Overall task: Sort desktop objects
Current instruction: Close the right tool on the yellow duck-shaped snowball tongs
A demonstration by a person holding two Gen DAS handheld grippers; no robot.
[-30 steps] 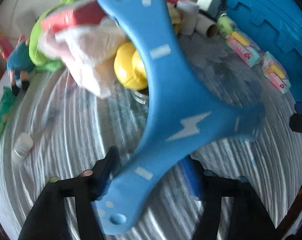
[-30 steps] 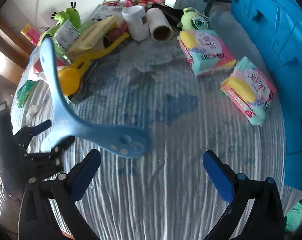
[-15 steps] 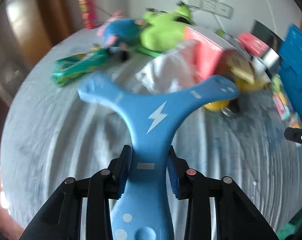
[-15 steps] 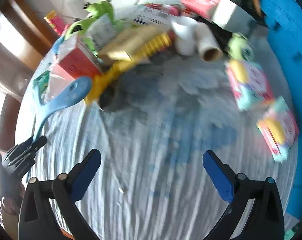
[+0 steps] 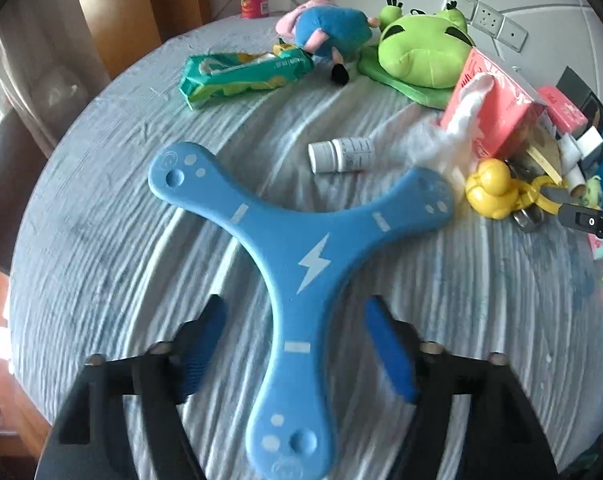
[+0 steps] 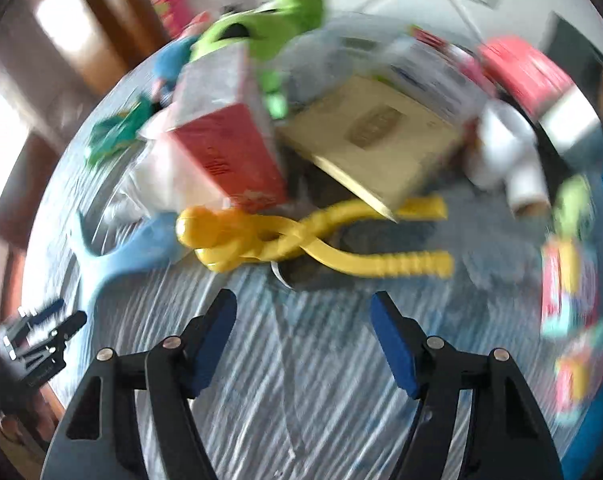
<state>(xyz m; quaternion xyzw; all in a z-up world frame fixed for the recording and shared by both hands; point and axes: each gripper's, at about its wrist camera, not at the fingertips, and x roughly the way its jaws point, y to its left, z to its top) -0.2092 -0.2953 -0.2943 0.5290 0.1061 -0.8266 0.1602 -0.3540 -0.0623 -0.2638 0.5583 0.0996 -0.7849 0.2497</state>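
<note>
A blue three-armed boomerang [image 5: 301, 264] with a white lightning bolt lies flat on the grey striped cloth. My left gripper [image 5: 297, 344] is open, its blue pads on either side of the boomerang's near arm and apart from it. The boomerang also shows at the left of the right wrist view [image 6: 133, 248]. My right gripper [image 6: 303, 340] is open and empty, just in front of a yellow duck-shaped clamp tong [image 6: 301, 236]. The right wrist view is blurred.
A white pill bottle [image 5: 341, 155], a red tissue box [image 5: 493, 112], a green frog plush [image 5: 421, 52], a blue plush [image 5: 325, 32] and a green wipes pack [image 5: 241, 74] lie beyond the boomerang. A tan book [image 6: 373, 140], paper rolls [image 6: 513, 164] and tissue packs [image 6: 569, 288] crowd the right.
My left gripper has let go of the boomerang, which now lies flat on the cloth. My right gripper has swung left and closer to the yellow tongs.
</note>
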